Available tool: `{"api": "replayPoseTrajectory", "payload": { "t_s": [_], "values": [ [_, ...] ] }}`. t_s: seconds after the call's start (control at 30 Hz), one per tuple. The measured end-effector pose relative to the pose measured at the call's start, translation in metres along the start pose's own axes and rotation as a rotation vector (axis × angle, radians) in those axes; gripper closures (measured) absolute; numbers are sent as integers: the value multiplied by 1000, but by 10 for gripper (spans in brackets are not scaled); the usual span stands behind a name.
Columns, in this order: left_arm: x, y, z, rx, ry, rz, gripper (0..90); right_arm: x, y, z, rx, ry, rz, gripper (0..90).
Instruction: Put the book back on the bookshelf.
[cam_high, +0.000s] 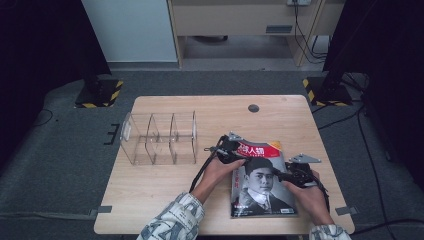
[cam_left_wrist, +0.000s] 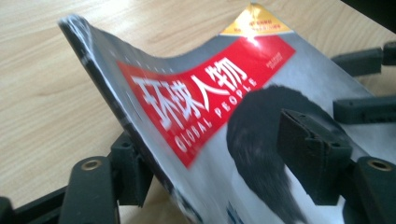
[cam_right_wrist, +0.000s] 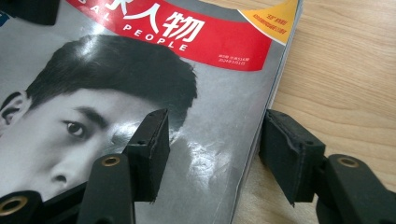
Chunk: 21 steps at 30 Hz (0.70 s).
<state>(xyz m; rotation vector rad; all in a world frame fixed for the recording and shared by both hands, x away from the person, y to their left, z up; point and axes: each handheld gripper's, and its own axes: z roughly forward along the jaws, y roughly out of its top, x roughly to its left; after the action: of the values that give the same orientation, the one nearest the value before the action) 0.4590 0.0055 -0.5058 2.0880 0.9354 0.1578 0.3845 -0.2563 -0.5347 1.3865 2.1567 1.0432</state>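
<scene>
Magazine (cam_high: 262, 182) — thin, glossy, floppy — lies at the table's (cam_high: 150, 200) near right. Its far left corner is straddled by the left gripper (cam_left_wrist: 224, 158), jaws apart. Its right edge is bracketed, unclamped, by the right gripper (cam_right_wrist: 215, 149) — best gripped at the spine.

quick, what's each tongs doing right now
left tongs: open, astride the magazine's raised top-left edge, not pinching it.
right tongs: open, straddling the magazine's right edge, not pinching it.

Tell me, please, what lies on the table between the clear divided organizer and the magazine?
In the high view, bare wood of the table separates the organizer from the magazine; the left claw and its hand cross that stretch above it.
</scene>
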Motion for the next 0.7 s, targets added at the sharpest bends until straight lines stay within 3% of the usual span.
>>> {"api": "replayPoseTrajectory", "payload": {
  "t_s": [0.2,0.33,0.57,0.7],
  "values": [
    [1,6,4,5,4,-3,427,1,0,1,-8,9,-11,459],
    [-1,7,9,27,4,28,453,2,0,1,-12,15,-19,479],
    [-3,5,15,53,11,40,493,6,0,2,-14,30,-44,495],
    [-2,5,15,59,-4,24,536,6,0,1,-15,31,-50,507]
  ]
}}
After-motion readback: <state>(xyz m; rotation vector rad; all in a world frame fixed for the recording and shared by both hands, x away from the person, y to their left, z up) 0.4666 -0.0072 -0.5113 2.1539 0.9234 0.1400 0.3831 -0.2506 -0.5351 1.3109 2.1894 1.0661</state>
